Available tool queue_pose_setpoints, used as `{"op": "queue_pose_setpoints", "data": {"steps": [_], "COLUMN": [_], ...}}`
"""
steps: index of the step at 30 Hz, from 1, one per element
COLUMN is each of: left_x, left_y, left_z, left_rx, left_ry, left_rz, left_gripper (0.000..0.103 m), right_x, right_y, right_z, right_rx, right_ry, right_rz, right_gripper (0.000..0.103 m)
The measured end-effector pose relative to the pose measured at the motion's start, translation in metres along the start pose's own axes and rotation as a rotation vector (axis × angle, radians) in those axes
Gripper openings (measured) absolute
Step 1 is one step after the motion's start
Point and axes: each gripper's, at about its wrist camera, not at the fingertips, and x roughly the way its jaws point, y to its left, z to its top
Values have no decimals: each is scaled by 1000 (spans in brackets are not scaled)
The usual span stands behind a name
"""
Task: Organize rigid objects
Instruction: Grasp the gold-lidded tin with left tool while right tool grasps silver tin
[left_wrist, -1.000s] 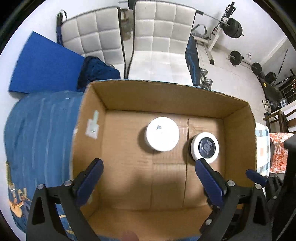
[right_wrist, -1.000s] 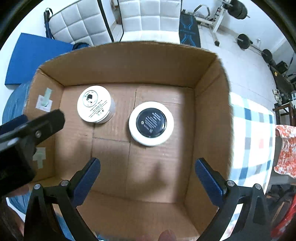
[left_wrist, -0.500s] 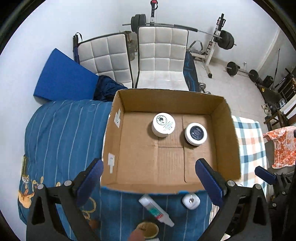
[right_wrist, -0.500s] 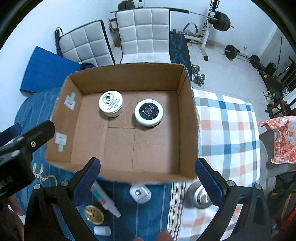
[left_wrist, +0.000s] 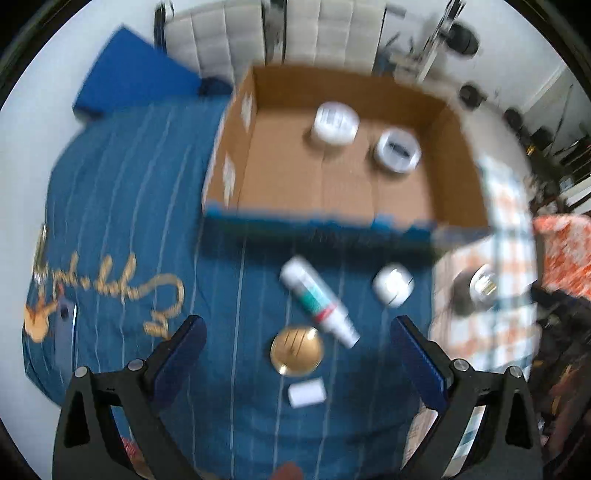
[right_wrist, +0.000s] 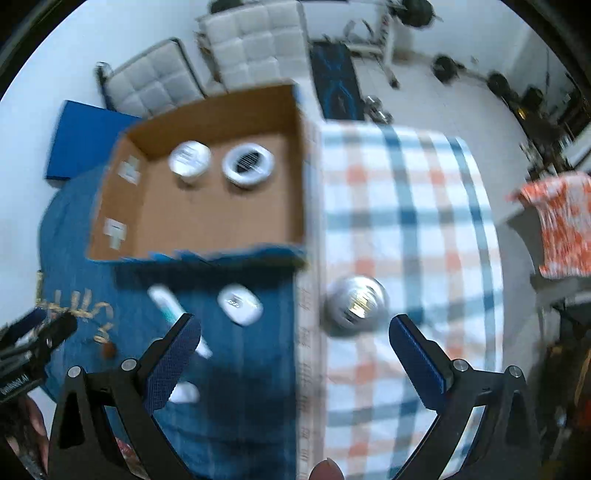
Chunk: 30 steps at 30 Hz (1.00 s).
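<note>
Motion-blurred tube (left_wrist: 318, 302), labels unreadable; both grippers' fingers (left_wrist: 179, 347) (right_wrist: 417, 360) spread, empty.

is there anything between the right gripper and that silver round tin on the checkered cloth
Nothing visible does. The silver tin sits alone on the checkered cloth, just ahead of the open right gripper and between the lines of its fingers. The cardboard box stands farther back to the left.

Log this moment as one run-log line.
left gripper: open, empty | right gripper: open, empty | brown cardboard box: holds two round white jars | round gold-lidded tin: outside box on blue cloth
</note>
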Motion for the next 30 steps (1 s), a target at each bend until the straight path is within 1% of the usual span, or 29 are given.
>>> {"op": "queue_pose_setpoints", "data": {"steps": [3, 5, 7, 10, 12, 13, 14, 15, 16, 17, 18, 19, 20, 21, 23, 25, 28, 30], "left_x": [49, 76, 101, 129, 142, 150, 156, 161, 168, 173, 177, 175, 173, 173, 171, 170, 168, 171], "left_y": [0, 0, -1, -4, -5, -5, -5, -6, -6, -5, -4, -2, 0, 1, 5, 10, 18, 22], "left_z": [-11, -17, -24, -29, -32, -34, -35, -37, -39, -41, -43, -43, -43, -43, -45, -48, -52, -55], "left_rx": [-19, -33, -31, -27, -32, -32, -26, -21, -16, -11, -12, -23, -25, -24, -22, -27, -36, -41], "left_ry": [99, 151, 186, 242, 273, 287, 295, 304, 321, 336, 351, 332, 325, 323, 315, 307, 308, 313], "left_rz": [4, -2, 15, 14, -4, 7, 12, 16, 26, 29, 20, 12, 17, 20, 35, 47, 50, 44], "left_gripper": [102, 102, 102, 102, 101, 101, 96, 90, 76, 69, 67, 63, 63, 63, 63, 63, 63, 63], "right_x": [30, 56, 82, 117, 138, 147, 155, 163, 169, 175, 180, 183, 185, 186, 185, 184, 180, 180], "right_y": [-33, -50, -63, -69, -69, -68, -67, -66, -65, -64, -63, -62, -61, -60, -57, -50, -30, -13], "right_z": [-6, -5, -3, 3, 8, 9, 10, 11, 12, 11, 11, 10, 8, 6, 1, -10, -38, -64], "right_rx": [55, 89, 118, 134, 141, 143, 148, 151, 156, 163, 164, 161, 153, 144, 131, 103, 36, 3], "right_ry": [61, 107, 145, 195, 225, 240, 256, 269, 282, 297, 310, 319, 322, 325, 330, 360, 407, 449], "right_rz": [-39, -42, -39, -26, -11, -8, -3, -1, -1, -2, -16, -37, -58, -77, -62, -41, -23, 12], "right_gripper": [103, 103, 103, 103, 103, 103, 103, 103, 99, 96, 91, 88, 85, 75, 74, 74, 74, 74]}}
